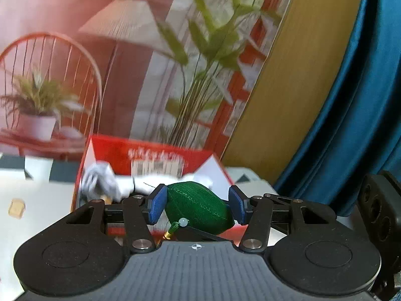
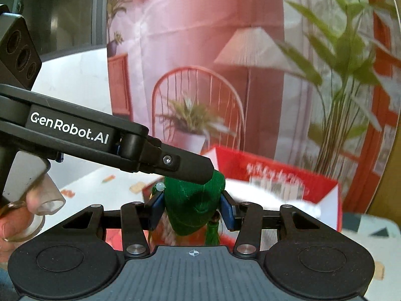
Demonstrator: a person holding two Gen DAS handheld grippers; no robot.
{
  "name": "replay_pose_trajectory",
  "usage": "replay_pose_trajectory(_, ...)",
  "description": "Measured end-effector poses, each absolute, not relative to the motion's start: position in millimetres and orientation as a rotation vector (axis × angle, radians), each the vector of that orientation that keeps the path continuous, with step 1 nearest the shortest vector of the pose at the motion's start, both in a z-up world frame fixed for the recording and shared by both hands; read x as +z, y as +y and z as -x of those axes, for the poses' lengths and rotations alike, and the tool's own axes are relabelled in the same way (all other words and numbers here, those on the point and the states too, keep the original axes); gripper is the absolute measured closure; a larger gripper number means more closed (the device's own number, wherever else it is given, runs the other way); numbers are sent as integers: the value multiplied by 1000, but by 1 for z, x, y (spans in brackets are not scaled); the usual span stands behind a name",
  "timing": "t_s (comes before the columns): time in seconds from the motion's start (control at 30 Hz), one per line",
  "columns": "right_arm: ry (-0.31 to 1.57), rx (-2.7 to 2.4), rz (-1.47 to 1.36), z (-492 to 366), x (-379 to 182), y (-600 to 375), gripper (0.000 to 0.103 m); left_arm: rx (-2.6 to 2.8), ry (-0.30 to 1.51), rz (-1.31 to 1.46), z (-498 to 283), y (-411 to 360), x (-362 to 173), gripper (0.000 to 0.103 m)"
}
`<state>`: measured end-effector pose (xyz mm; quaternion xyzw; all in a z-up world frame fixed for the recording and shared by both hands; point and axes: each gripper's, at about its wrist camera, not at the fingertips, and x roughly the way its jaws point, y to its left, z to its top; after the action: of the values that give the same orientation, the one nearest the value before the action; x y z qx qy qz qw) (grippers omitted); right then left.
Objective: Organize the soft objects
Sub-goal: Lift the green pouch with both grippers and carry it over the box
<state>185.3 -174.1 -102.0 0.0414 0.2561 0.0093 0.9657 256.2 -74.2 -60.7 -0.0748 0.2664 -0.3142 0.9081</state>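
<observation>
One green pouch, one red box, two grippers.

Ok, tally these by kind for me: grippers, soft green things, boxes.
grippers: 2 (left gripper, right gripper)
green pouch: 1
red box: 1
Total: 4
White things inside the box are too blurred to count.

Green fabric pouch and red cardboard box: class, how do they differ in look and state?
The green fabric pouch is rounded and small; the red cardboard box is straight-sided and larger. The pouch is gripped in the right hand-held gripper; the box sits open on the white table.
</observation>
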Motion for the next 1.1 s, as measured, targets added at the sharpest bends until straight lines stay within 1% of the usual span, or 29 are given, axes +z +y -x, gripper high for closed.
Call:
replay_pose_trajectory(0.27,430,7,-26,-213,-57,-199,59,-661,453,177,-279,-75,-22,47)
replay_pose_trajectory(0.43,406,5,9,-233,-47,-211,59,-658,447,197,-295,-73,-17,49)
replay_pose_trajectory(0.57,442,3,13,-247,-62,-216,59,-640,488,187,-310,-75,-37,49)
replay_pose_trajectory(0.8,550,-14,-31,-267,-110,-217,59,-607,606,174,-338,-78,-85,49)
replay_pose_trajectory(1.0,641,-83,-95,-273,-141,-226,58,-560,637,114,-352,-88,-102,48)
replay_pose_trajectory(1.1,675,-126,-91,-271,-149,-231,56,-535,637,68,-354,-92,-103,42)
